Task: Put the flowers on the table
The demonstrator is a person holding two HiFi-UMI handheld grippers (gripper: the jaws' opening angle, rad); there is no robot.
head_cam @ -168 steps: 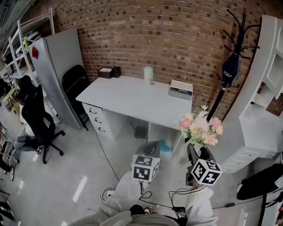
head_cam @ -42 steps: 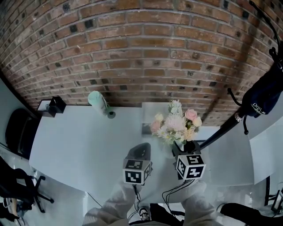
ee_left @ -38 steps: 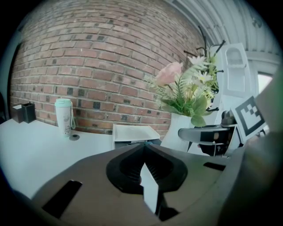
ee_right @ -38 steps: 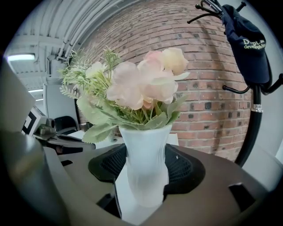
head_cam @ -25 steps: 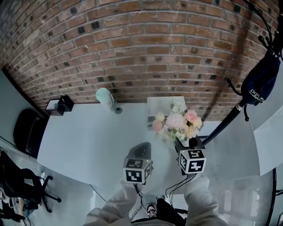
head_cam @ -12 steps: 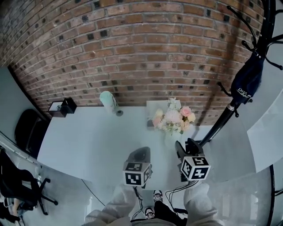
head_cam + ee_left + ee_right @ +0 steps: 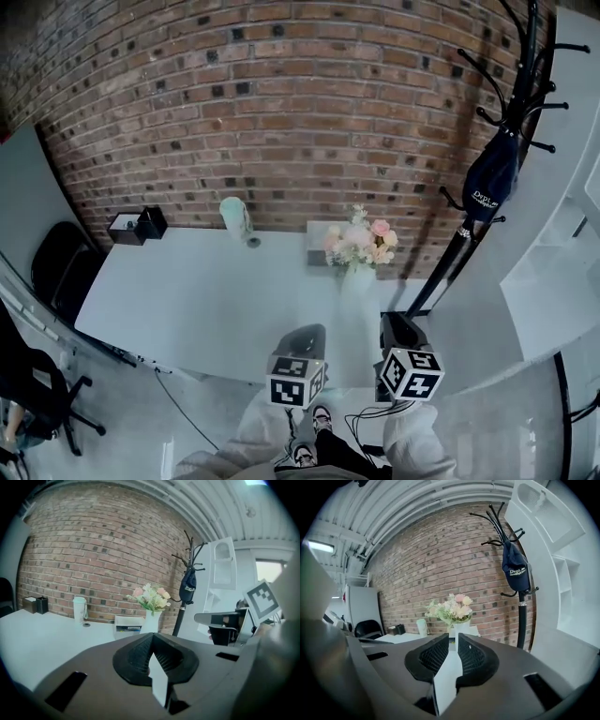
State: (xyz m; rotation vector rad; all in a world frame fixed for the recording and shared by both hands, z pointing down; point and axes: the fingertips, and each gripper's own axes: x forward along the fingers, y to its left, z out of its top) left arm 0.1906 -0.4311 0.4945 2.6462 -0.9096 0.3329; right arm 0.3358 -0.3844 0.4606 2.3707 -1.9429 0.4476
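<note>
The flowers (image 7: 356, 242), pink and cream blooms in a white vase (image 7: 354, 278), stand upright at the back right of the pale table (image 7: 216, 300). Both grippers hang near the table's front edge, well short of the vase. My left gripper (image 7: 309, 333) is shut with its tips meeting and holds nothing. My right gripper (image 7: 398, 323) has just been closing; a narrow gap is left between its jaws, with nothing in it. The flowers (image 7: 151, 597) show ahead in the left gripper view. The right gripper view also has the flowers (image 7: 450, 607) straight ahead.
A black coat rack with a dark cap (image 7: 487, 183) stands right of the table. A mint cup (image 7: 234, 217), a white box (image 7: 319, 234) behind the flowers and a black holder (image 7: 141, 225) sit along the brick wall. A black chair (image 7: 52, 272) is left; white shelving (image 7: 562, 234) is right.
Both grippers have drawn back from the vase toward the table's front edge and risen. The right jaws have narrowed. The flowers stay on the table.
</note>
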